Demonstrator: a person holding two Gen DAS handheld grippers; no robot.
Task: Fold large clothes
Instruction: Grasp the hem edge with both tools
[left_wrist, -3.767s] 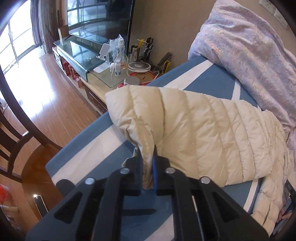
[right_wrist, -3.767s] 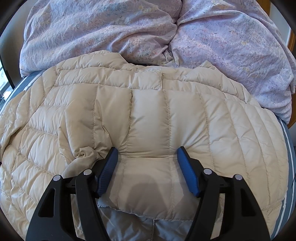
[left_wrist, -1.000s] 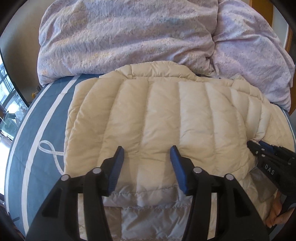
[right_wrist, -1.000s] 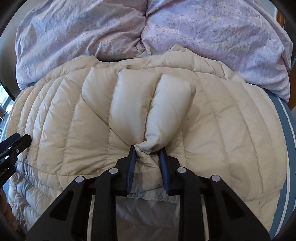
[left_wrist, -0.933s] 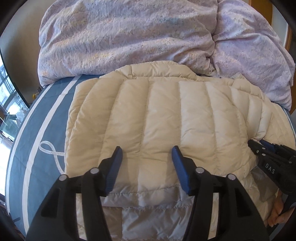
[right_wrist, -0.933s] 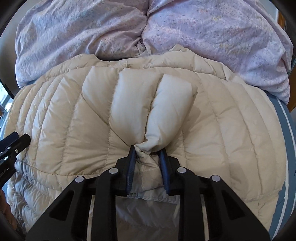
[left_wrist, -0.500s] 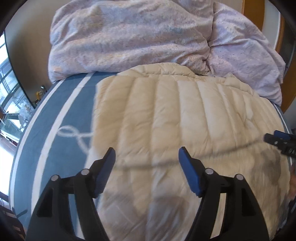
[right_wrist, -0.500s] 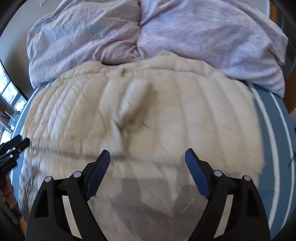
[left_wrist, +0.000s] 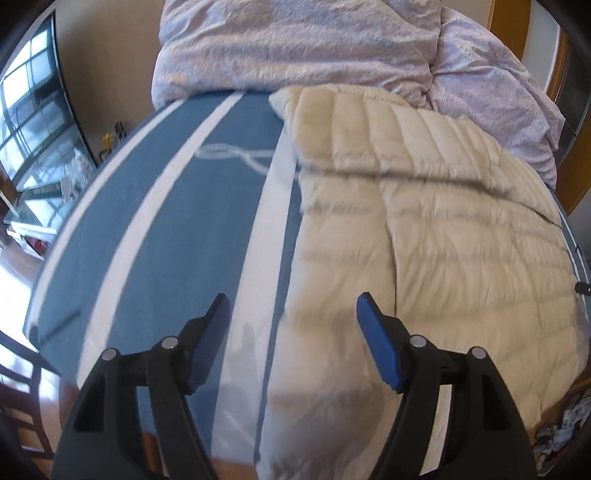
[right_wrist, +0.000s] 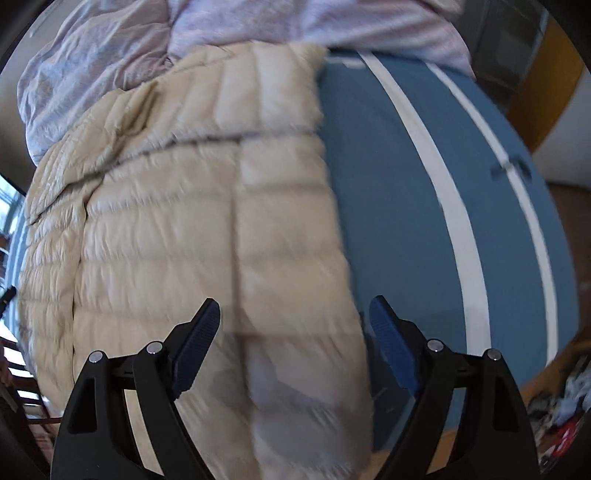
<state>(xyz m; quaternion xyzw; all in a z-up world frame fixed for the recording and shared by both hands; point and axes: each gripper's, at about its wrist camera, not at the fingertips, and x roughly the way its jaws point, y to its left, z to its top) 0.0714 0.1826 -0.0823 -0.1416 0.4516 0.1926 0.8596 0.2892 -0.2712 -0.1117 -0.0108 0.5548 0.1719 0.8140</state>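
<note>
Our cream quilted down jacket (left_wrist: 436, 236) lies flattened on the bed with its blue sheet striped in white (left_wrist: 166, 221), its far end up against the heap of lilac floral duvet (left_wrist: 295, 44) at the bed's head and its near hem hanging just over the bed's foot edge. In the left wrist view it covers the right half of the bed; in the right wrist view it covers the left half, so we read it as lying along the bed's middle. Our left tongs (left_wrist: 293, 325) stand wide apart over the jacket's left edge and the white stripe beside it, holding nothing. Our right tongs (right_wrist: 295, 325) have just been opening; they gape wide over the jacket's right edge with no fabric pinched between them. We judge a fold has been laid and the sides come next. The puffy filling may spring back and undo the fold, and the slippery shell could slide off the foot edge if we tug one side alone; a shallow pinch might catch only the top layer. Both views are smeared by motion, so seams and layer edges are hard to read. We cannot make out the sleeves, the collar, or how many layers lie stacked. The near hem is cut off behind the tongs.
</note>
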